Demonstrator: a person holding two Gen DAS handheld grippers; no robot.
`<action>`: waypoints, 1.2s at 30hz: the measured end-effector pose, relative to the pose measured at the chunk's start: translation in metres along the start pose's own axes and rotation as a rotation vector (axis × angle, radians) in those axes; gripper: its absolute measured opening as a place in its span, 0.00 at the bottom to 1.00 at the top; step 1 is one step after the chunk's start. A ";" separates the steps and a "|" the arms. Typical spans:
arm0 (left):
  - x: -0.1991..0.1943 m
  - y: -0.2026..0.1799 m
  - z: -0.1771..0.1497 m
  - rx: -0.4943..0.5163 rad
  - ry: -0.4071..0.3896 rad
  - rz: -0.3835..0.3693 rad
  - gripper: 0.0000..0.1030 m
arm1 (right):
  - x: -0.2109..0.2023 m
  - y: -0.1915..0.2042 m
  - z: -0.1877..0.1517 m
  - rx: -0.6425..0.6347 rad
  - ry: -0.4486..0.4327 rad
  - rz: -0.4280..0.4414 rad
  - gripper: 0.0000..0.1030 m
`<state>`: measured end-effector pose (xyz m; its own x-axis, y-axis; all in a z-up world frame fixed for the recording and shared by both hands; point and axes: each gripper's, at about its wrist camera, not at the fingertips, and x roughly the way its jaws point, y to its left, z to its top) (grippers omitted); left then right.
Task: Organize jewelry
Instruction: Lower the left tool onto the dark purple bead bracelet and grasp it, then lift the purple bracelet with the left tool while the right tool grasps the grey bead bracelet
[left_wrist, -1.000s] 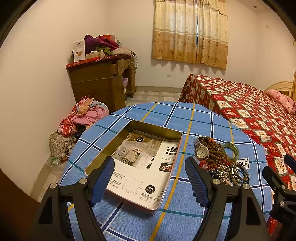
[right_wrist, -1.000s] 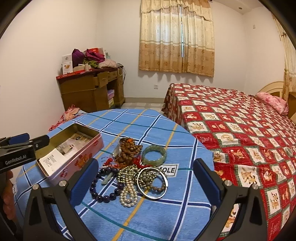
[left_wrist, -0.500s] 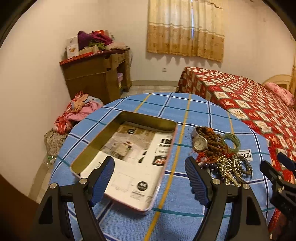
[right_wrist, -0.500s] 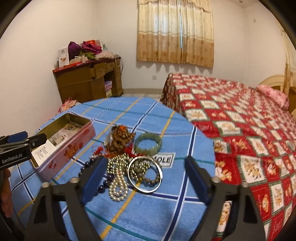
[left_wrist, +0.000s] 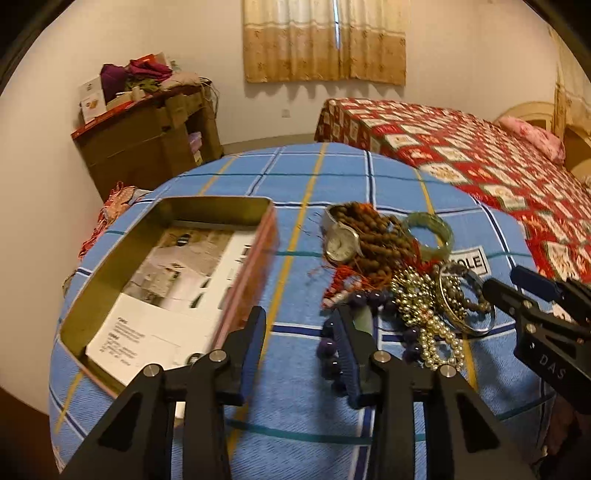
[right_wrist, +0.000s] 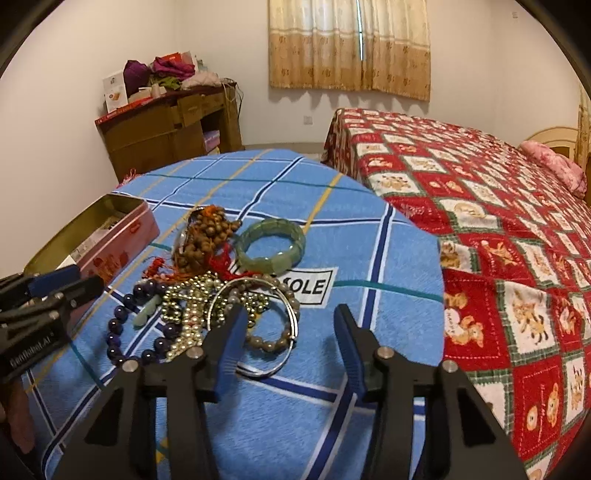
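From the left wrist view, the left gripper (left_wrist: 299, 328) hangs above bare blue checked cloth (left_wrist: 295, 369), its jaws half-narrowed after just closing in, with nothing between them. The open tin (left_wrist: 207, 201), lined with a printed sheet, lies just off its left finger; the tangled jewelry pile (left_wrist: 399, 280) lies off its right finger, with purple beads (left_wrist: 369, 297) nearest. A wristwatch (left_wrist: 341, 243) sits at the pile's far edge, ahead and right. The right gripper (left_wrist: 498, 282) shows at the far right edge. My judgement: the step is a first pick from the pile, and it goes best by singling out a loose outer piece, not pinching into the knot, since the strands look interlocked and could drag neighbours along. Readable here: "OLE" on a white cloth label (left_wrist: 467, 261) and "DAS" on the other gripper's body. The sheet's print is too small to read.

From the right wrist view, the right gripper (right_wrist: 290, 325) is likewise half-narrowed, its jaws having just been closing, and empty. A silver bangle (right_wrist: 255, 326) with a grey bead bracelet lies under its left finger; a green jade bangle (right_wrist: 271, 240) rests ahead, apart from the tangle, probably the easiest clean grasp. The tin sits far ahead-left. The label reads "SOLE"; the left gripper's body reads roughly "GenRobot.AI".
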<state>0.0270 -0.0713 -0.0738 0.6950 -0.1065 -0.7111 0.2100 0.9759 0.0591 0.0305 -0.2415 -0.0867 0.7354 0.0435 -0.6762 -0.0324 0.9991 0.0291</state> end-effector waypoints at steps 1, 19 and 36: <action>0.003 -0.003 -0.001 0.008 0.008 0.000 0.37 | 0.003 0.000 0.001 -0.004 0.006 0.002 0.46; 0.032 -0.005 -0.002 -0.006 0.120 -0.094 0.13 | 0.025 0.004 0.000 -0.037 0.080 0.054 0.11; -0.039 0.012 0.010 -0.051 -0.085 -0.158 0.13 | -0.018 0.012 0.009 -0.030 -0.032 0.119 0.10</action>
<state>0.0097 -0.0573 -0.0382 0.7124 -0.2732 -0.6464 0.2876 0.9539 -0.0862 0.0225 -0.2300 -0.0677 0.7466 0.1626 -0.6451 -0.1407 0.9863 0.0858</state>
